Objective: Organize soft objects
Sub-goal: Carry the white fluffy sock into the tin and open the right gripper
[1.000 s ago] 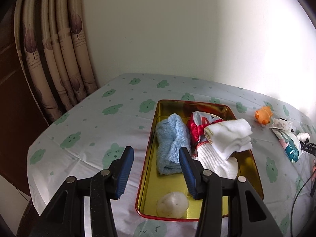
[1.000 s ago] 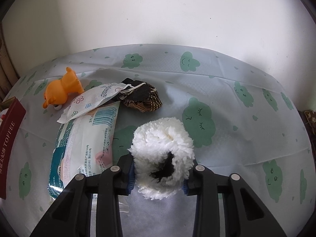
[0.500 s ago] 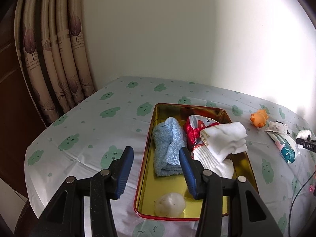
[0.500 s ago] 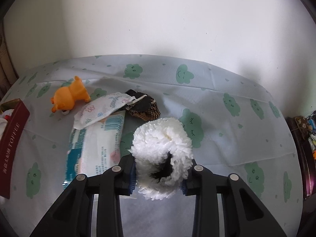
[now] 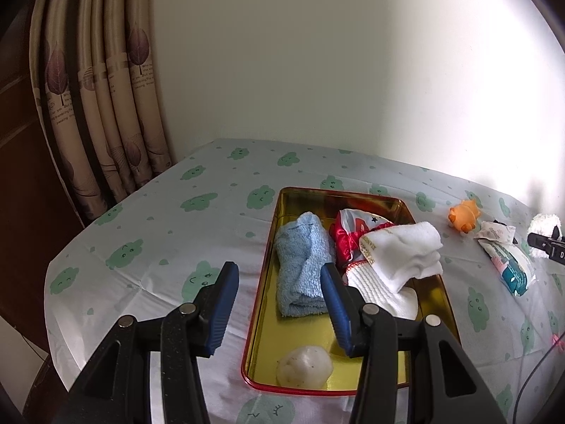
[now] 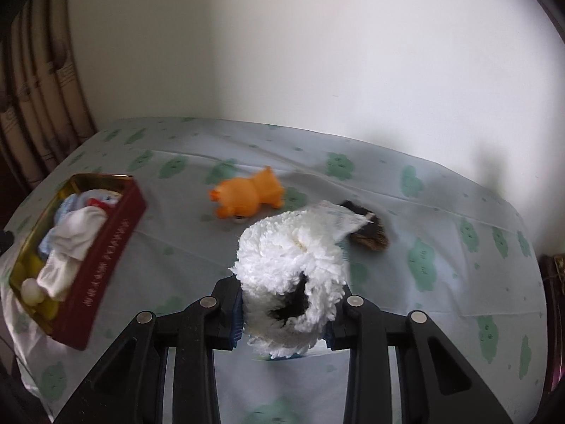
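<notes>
Left wrist view: the left gripper [image 5: 279,304] hangs with jaws spread and empty, low centre, over the gold tray [image 5: 429,304] holding a blue towel [image 5: 303,265] and white socks [image 5: 406,254].

Right wrist view, somewhat blurred: the right gripper [image 6: 284,312] jaws pinch a fluffy white ball [image 6: 293,265] at centre, apparently above the table [image 6: 441,247].

Left gripper [image 5: 279,312] tilted downward, blue-padded jaws apart with nothing between them. Right gripper [image 6: 284,312] also angled down, jaws pressed in on a white fluffy ball [image 6: 291,275] that bulges up and forward past the fingers. From the left wrist view the right gripper shows only as a dark tip at far right, probably raised off the surface.
</notes>
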The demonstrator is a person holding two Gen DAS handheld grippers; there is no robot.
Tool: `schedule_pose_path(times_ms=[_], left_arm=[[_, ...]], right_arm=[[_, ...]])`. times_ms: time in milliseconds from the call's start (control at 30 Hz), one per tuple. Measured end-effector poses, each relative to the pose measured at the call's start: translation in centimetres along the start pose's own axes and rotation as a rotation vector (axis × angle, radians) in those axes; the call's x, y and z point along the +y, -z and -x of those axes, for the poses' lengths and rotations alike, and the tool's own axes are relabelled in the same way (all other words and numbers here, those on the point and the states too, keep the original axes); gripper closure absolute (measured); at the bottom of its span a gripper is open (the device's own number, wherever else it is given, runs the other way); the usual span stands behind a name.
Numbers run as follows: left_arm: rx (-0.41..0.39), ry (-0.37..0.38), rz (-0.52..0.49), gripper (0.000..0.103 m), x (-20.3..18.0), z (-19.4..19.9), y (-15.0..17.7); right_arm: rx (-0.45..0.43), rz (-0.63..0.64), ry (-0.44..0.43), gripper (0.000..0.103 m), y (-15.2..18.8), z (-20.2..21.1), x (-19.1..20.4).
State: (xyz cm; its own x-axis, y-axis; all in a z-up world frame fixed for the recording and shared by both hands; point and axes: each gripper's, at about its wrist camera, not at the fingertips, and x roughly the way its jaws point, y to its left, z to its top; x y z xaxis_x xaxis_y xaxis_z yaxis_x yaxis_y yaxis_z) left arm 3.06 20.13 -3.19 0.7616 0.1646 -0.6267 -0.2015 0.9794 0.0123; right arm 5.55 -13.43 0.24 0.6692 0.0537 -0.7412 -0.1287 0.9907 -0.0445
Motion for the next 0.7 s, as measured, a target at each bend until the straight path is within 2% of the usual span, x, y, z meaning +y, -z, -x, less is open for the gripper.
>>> schedule_pose_path(times_ms=[267, 533, 700], left_arm=[[-0.039, -0.071, 0.074, 0.054, 1.9, 0.5, -0.4], [-0.024, -0.124, 0.234, 0.054, 5.4, 0.3, -0.5], [-0.021, -0.142, 0.279, 0.054, 6.4, 0.4, -0.4]], right_arm=[[-0.015, 0.113, -0.136, 0.073, -0.9, 0.7, 7.8], [0.000, 0.235, -0.263, 0.073, -0.5, 1.0, 15.7], [0.024, 0.288, -0.319, 0.073, 0.1, 0.5, 19.0]])
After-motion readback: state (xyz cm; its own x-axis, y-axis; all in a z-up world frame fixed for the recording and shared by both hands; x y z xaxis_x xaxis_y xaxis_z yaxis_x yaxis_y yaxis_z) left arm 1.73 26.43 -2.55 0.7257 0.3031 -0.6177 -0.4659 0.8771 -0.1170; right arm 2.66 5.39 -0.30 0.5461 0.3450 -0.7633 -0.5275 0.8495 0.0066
